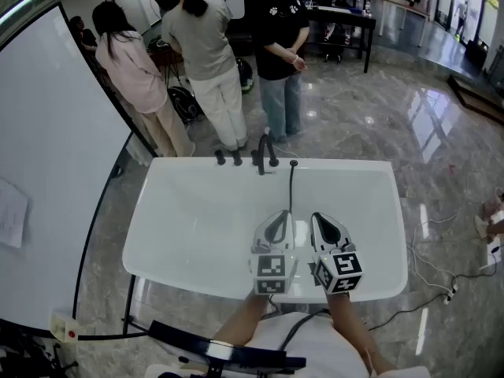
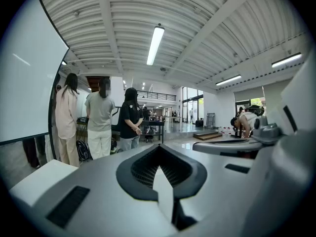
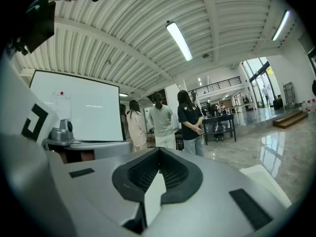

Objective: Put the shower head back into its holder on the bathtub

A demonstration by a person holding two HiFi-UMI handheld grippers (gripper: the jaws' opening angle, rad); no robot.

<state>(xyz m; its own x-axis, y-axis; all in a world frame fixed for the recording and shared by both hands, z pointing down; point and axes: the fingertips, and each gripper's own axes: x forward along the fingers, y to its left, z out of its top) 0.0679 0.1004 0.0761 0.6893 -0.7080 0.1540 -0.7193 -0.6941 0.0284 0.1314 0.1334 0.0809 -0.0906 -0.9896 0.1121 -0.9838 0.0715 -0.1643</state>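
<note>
Head view: a white rectangular bathtub (image 1: 157, 235) stands on a grey marbled floor (image 1: 378, 124). The black faucet (image 1: 266, 153) and two small black knobs (image 1: 228, 159) sit on the tub's far rim. The shower head (image 1: 291, 186) is a thin black rod with a small rounded top. That top is at the far rim, just right of the faucet, and the rod runs from there down the tub's inner wall toward the near side. It is too slim to tell whether its top sits in a holder or only leans against the rim.

The left gripper (image 1: 277, 220) and the right gripper (image 1: 323, 224) hang side by side over the near half of the tub. Their tips point at the far rim, and both are white with black pads. The rod's lower end comes close to the left gripper's tip, slightly to its right, and neither gripper touches it. Three people (image 1: 206, 53) stand on the floor beyond the far rim, and a large white board (image 1: 47, 172) stands to the tub's left.

Left gripper view: the left gripper (image 2: 159, 151) has its ribbed black pads pressed together into a closed point with nothing between them. The people (image 2: 100, 122) stand beyond it.

Right gripper view: the right gripper (image 3: 159, 153) is likewise pinched fully together and empty. The white board (image 3: 74, 107) is to its left and the people (image 3: 160, 125) are ahead.
</note>
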